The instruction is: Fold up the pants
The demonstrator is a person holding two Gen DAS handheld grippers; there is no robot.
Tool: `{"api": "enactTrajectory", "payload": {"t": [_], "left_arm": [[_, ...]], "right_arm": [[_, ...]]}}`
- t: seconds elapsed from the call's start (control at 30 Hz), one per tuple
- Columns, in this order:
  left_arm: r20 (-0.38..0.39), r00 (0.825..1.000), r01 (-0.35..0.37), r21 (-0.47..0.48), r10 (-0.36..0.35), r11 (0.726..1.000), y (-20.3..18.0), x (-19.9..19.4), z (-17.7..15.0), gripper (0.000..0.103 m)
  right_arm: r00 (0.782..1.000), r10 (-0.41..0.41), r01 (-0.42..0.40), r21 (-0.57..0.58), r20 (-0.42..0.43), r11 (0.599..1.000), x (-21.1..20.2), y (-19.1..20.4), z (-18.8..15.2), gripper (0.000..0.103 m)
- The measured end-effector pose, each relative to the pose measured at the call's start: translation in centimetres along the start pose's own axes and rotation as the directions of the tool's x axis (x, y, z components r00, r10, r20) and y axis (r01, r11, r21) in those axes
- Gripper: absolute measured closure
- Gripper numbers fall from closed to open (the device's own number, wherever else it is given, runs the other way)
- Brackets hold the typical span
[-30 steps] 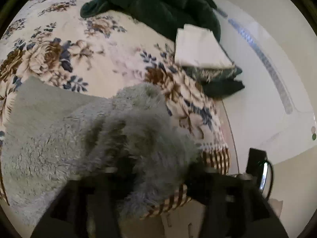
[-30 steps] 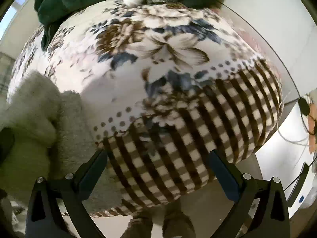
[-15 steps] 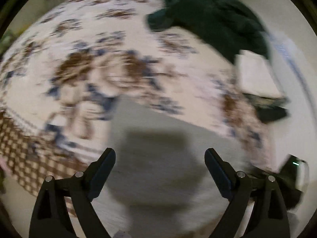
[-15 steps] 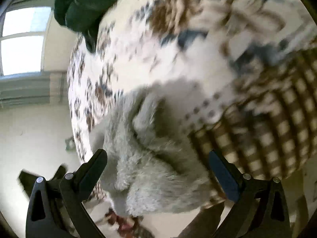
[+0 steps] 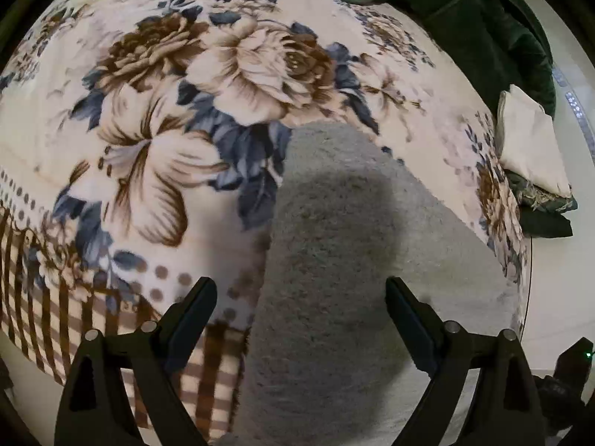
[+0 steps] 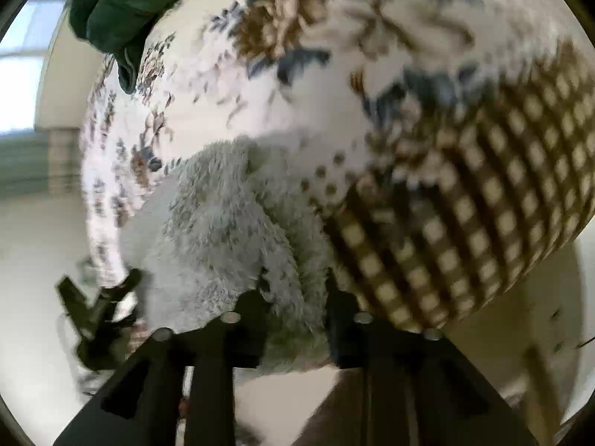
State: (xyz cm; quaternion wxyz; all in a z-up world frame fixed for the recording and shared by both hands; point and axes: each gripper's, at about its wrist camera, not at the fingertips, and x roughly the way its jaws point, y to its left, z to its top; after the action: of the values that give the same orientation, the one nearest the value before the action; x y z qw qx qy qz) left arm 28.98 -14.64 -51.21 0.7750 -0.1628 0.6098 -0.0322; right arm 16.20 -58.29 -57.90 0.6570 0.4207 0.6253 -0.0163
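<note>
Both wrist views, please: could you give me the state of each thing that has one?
Left gripper: open, above the pants.
Right gripper: shut on the pants.
Fluffy grey pants: spread on the floral blanket.
Dark green garment: heaped.
Cream cloth: folded.

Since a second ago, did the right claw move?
Yes. The right gripper swung left from the checked border to the fluffy grey pants and shut on them.
</note>
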Motion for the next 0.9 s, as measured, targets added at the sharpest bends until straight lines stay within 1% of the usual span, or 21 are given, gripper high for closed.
{"api": "enactTrajectory", "payload": {"t": [0.03,0.07,0.1,0.13,0.23,0.27,0.3,0.33,0.37,0.43,0.47,0.5,0.57,0.6,0.63,0.7,0.73,0.77,0.8,0.87,0.9], "left_arm": [[0.002,1.000,0.003,0.010,-0.003,1.000,-0.3,-0.2,0.0,0.011],[0.003,1.000,0.003,0.019,-0.003,1.000,-0.6,-0.3,-0.1,0.011],[0.006,1.000,0.008,0.021,-0.008,1.000,-0.8,-0.4,-0.1,0.011],[0.007,1.000,0.015,0.024,-0.016,1.000,-0.7,-0.5,0.0,0.011],[0.012,1.000,0.017,0.023,-0.017,1.000,-0.9,-0.6,0.1,0.011],[0.015,1.000,0.017,0.024,-0.017,1.000,-0.9,-0.6,0.1,0.011],[0.019,1.000,0.007,0.025,-0.007,1.000,-0.9,-0.6,0.1,0.011],[0.022,1.000,0.003,0.027,-0.004,1.000,-0.9,-0.6,0.1,0.011],[0.022,1.000,0.001,0.032,-0.002,1.000,-0.9,-0.5,0.1,0.011],[0.019,1.000,-0.010,0.028,0.010,1.000,-0.6,-0.4,0.0,0.011],[0.015,1.000,-0.004,0.020,0.004,1.000,-0.3,-0.4,0.0,0.011],[0.012,1.000,0.000,0.008,0.000,1.000,0.0,-0.4,-0.1,0.011],[0.010,1.000,0.018,-0.011,-0.018,1.000,0.3,-0.5,-0.2,0.011],[0.010,0.999,0.032,-0.019,-0.031,0.999,0.4,-0.7,-0.2,0.011],[0.012,1.000,0.028,-0.020,-0.028,0.999,0.2,-0.8,-0.3,0.011],[0.021,0.999,0.034,-0.006,-0.034,0.999,-0.1,-1.2,-0.2,0.011],[0.024,0.999,0.035,-0.003,-0.035,0.999,-0.2,-1.3,-0.2,0.011],[0.029,0.999,0.038,0.000,-0.038,0.999,-0.3,-1.5,-0.1,0.011],[0.031,0.999,0.045,0.001,-0.045,0.999,-0.4,-1.6,0.0,0.011],[0.040,0.998,0.051,0.000,-0.051,0.999,-0.4,-1.8,0.2,0.011],[0.048,0.997,0.055,-0.004,-0.055,0.998,-0.4,-2.0,0.5,0.011]], "right_arm": [[1.000,0.030,-0.030,0.014,-0.004,0.999,-0.1,-0.2,-0.2,0.057],[0.998,0.064,-0.065,0.028,0.008,0.998,-0.5,-0.3,-0.7,0.044],[0.995,0.095,-0.095,0.035,0.018,0.995,-0.7,-0.5,-1.2,0.036],[0.994,0.112,-0.113,0.041,0.013,0.993,-0.5,-0.6,-1.5,0.033],[0.988,0.141,-0.138,0.058,-0.057,0.989,1.7,-1.1,-2.1,0.032],[0.985,0.150,-0.145,0.062,-0.084,0.987,2.5,-1.4,-2.2,0.038],[0.985,0.152,-0.146,0.076,-0.082,0.986,3.3,-1.5,-2.8,0.083],[0.985,0.144,-0.137,0.080,-0.090,0.987,3.8,-1.3,-3.2,0.098],[0.987,0.135,-0.129,0.073,-0.087,0.989,3.6,-1.1,-3.9,0.097],[0.998,0.063,-0.062,0.008,-0.019,0.998,1.9,-0.5,-5.1,0.098],[0.999,0.032,-0.031,0.007,-0.005,0.999,1.4,-0.9,-5.7,0.098],[1.000,-0.014,0.015,0.032,-0.011,0.999,1.3,-1.9,-5.9,0.097],[0.987,-0.108,0.117,0.076,-0.119,0.990,3.2,-4.2,-6.0,0.097],[0.979,-0.115,0.130,0.081,-0.168,0.988,4.1,-4.6,-5.9,0.093],[0.976,-0.105,0.124,0.089,-0.188,0.988,4.4,-4.8,-5.8,0.086],[0.981,-0.090,0.104,0.074,-0.173,0.992,3.4,-3.8,-5.5,0.058],[0.988,-0.071,0.078,0.048,-0.135,0.996,2.2,-2.8,-5.2,0.053],[0.994,-0.054,0.057,0.032,-0.097,0.998,1.2,-2.0,-5.0,0.046],[0.999,-0.031,0.031,0.014,-0.034,0.999,-0.4,-1.0,-4.7,0.038],[0.998,0.012,-0.011,-0.025,0.067,1.000,-2.4,0.7,-3.6,0.026],[0.996,0.024,-0.021,-0.040,0.088,0.999,-2.6,1.2,-2.8,0.025]]}}
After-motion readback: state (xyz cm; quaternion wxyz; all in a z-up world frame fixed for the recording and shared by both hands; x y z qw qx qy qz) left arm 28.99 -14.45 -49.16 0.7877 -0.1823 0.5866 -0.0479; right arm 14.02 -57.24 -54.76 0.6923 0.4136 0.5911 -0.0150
